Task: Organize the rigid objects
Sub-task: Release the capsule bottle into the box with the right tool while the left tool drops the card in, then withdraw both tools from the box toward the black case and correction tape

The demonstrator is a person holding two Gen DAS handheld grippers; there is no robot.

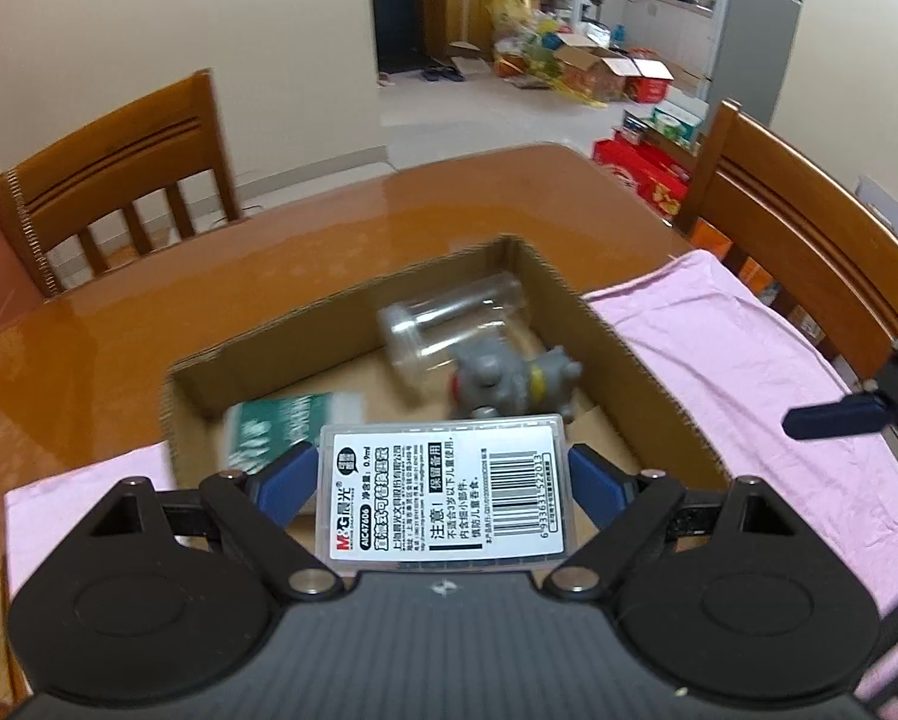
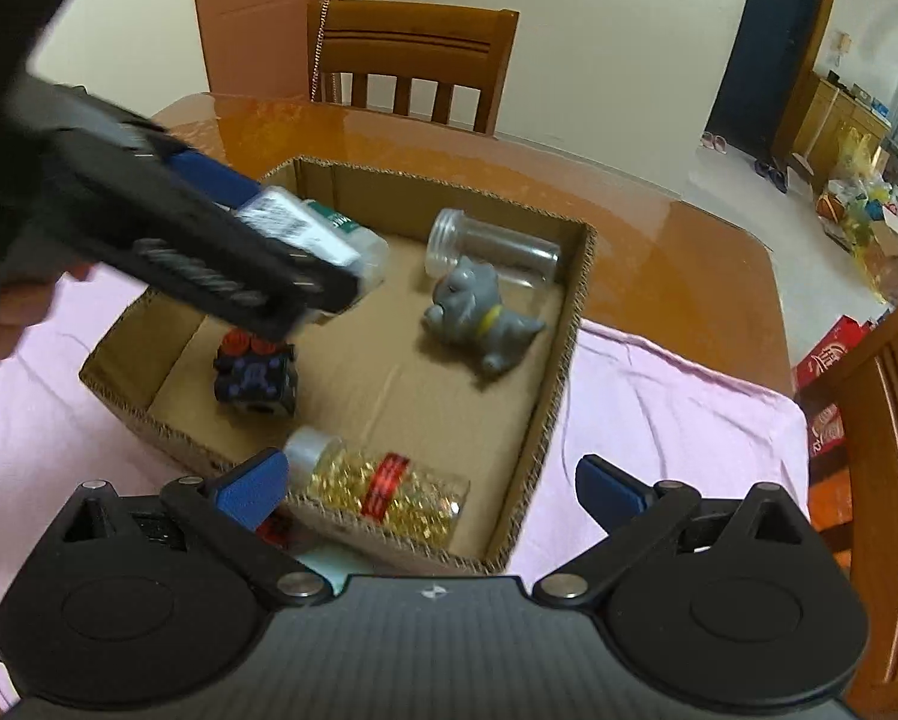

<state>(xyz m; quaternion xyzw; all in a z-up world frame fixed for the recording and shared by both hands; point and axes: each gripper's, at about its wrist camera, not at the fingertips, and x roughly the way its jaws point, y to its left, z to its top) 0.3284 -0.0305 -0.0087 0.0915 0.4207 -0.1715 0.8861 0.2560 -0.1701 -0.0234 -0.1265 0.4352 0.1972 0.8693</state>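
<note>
My left gripper (image 1: pixel 443 457) is shut on a clear plastic case (image 1: pixel 443 492) with a white barcode label, held over the near left part of an open cardboard box (image 1: pixel 628 354). Inside the box lie a clear empty jar (image 1: pixel 449 324) on its side, a grey toy animal (image 1: pixel 508 384), a green-and-white packet (image 1: pixel 281 420) and a black-and-red cube toy (image 2: pixel 257 372). A bottle of yellow capsules (image 2: pixel 383 486) lies against the box's near wall. My right gripper (image 2: pixel 434 474) stands open above that bottle, its left fingertip (image 2: pixel 257 480) close to the cap.
The box sits on a pink cloth (image 2: pixel 658 408) spread over a glossy wooden table (image 1: pixel 239 252). Wooden chairs stand at the far side (image 2: pixel 413 54) and at the right (image 1: pixel 796 210). A hand (image 2: pixel 5 312) holds the left gripper's body at the upper left.
</note>
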